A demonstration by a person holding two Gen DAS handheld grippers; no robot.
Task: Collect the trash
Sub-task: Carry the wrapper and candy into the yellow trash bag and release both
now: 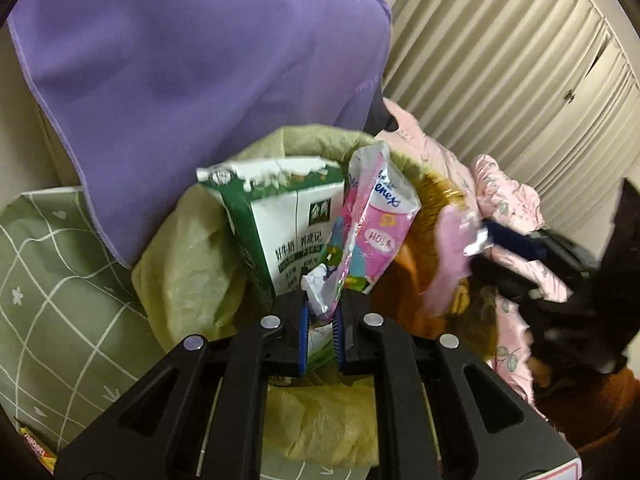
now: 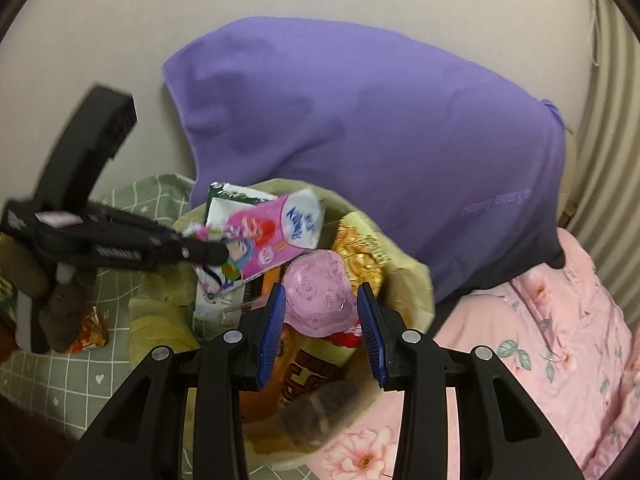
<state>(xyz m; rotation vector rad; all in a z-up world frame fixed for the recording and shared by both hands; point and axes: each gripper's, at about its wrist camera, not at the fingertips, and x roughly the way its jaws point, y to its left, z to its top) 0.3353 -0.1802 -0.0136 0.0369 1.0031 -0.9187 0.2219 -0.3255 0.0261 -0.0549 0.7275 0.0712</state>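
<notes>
Clamped in our left gripper, a tissue packet hangs over the well-filled bin, our right gripper seemingly pinching a pink lid, one wrapper left on the bed.

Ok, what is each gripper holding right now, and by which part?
Left gripper pinches the pink tissue pack by its crumpled bottom end. Right gripper holds the pink plastic cup across its sides.
</notes>
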